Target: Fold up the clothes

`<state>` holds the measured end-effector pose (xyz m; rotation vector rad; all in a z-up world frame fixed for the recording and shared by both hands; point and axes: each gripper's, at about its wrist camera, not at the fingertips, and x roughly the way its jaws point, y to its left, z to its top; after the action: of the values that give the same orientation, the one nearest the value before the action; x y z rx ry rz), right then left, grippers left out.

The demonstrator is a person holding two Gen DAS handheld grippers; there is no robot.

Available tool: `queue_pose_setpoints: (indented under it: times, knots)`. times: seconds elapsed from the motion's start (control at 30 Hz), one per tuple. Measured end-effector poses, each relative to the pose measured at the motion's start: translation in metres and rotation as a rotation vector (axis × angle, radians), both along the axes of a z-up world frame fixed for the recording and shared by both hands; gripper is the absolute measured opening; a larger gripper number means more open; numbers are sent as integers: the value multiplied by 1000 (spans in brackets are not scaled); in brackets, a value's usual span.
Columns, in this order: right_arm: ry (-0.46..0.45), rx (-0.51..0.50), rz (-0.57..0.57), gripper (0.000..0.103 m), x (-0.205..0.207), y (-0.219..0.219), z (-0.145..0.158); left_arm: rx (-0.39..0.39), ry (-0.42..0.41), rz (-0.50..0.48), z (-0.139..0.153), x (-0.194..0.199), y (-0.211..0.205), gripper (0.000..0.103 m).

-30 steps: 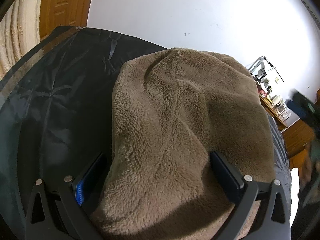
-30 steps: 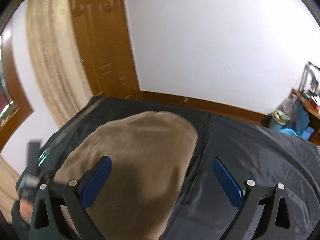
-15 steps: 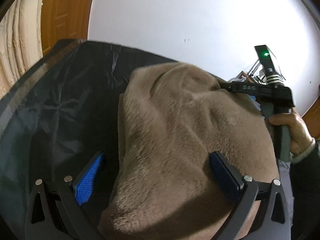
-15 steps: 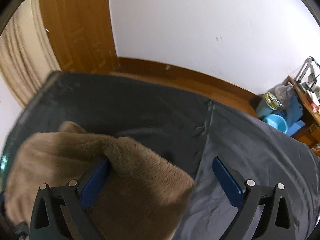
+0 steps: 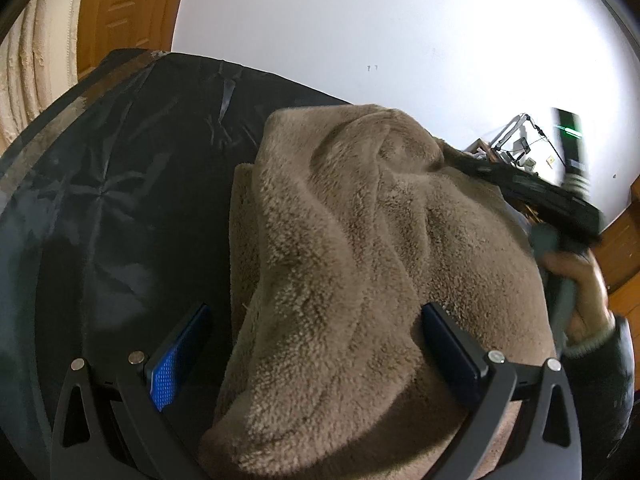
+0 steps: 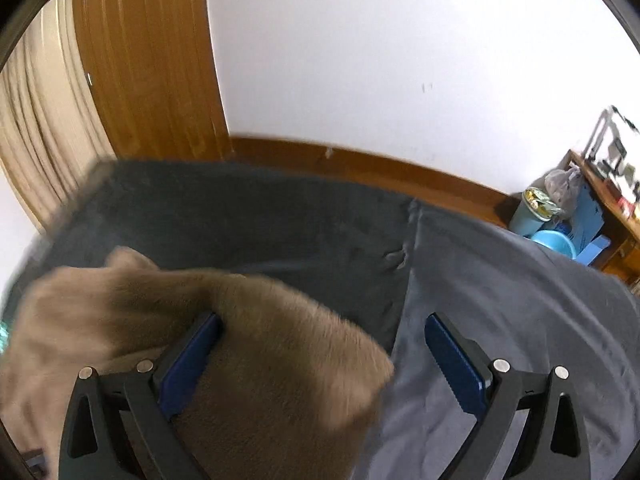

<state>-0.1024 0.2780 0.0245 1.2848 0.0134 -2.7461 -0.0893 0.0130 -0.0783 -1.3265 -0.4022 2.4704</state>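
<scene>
A brown fleece garment [image 5: 360, 272] lies bunched on a dark sheet [image 5: 112, 208]. My left gripper [image 5: 316, 344] is open low over its near end, one pad on the sheet, the other pressed against the fleece. In the left wrist view the right gripper's black body [image 5: 536, 192] reaches over the garment's far side, held by a hand [image 5: 580, 280]. In the right wrist view my right gripper [image 6: 320, 352] is open, with a corner of the garment [image 6: 248, 352] lying between and over its left finger [image 6: 188, 360]; the right finger [image 6: 452, 360] stands over bare sheet.
The dark sheet [image 6: 500, 320] covers a wide flat surface with a seam down its middle. Beyond it are a white wall, a wooden door [image 6: 148, 60] and a curtain [image 6: 36, 120]. A blue basin [image 6: 554, 242] and a cluttered wooden desk [image 6: 608, 192] stand at the far right.
The right gripper swung in over the garment's far side and dropped onto a corner of it. The fleece has bunched into more folds. My left gripper has hardly moved.
</scene>
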Motion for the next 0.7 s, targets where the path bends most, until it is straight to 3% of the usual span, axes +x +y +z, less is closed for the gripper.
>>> queue_pose_setpoints:
  times: [0.13, 0.3, 0.4, 0.6, 0.7]
  knots:
    - [81, -156, 96, 102, 61, 0, 31, 6, 6, 12, 8, 6, -12, 103]
    - [123, -198, 359, 102, 142, -36, 37, 26, 17, 38, 14, 10, -20, 103]
    - [128, -160, 471, 102, 175, -56, 28, 12, 9, 52, 11, 7, -20, 103]
    - [90, 0, 416, 102, 179, -66, -2, 0, -15, 30, 3, 9, -22, 103]
    - [118, 81, 422, 103, 185, -73, -11, -10, -21, 22, -1, 6, -20, 103]
